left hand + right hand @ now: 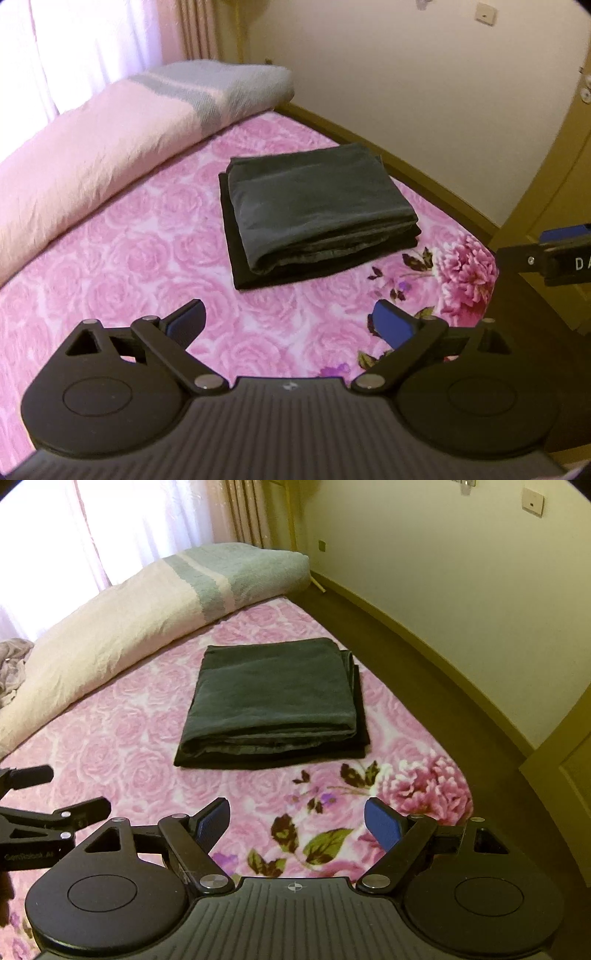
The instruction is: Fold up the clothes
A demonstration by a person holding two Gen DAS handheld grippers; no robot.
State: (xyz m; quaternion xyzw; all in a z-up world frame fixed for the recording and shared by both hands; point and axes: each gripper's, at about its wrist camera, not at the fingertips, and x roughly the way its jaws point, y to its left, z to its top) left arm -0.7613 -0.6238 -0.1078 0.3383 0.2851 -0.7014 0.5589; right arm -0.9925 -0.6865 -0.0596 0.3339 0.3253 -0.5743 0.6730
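Dark grey, the folded clothes (pixel 271 705) lay stacked straight ahead of both wide-open, empty grippers, left gripper (pixel 288 325) and right gripper (pixel 297 825), fold edge facing them.

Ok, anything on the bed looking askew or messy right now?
Only slightly: the grey folded garment sits offset on the black folded garment beneath, whose edge shows along the right. Both tongs are open and empty.

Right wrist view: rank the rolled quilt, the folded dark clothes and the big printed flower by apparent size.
1. rolled quilt, farther back, so likely larger still
2. folded dark clothes
3. big printed flower, nearest, yet smallest
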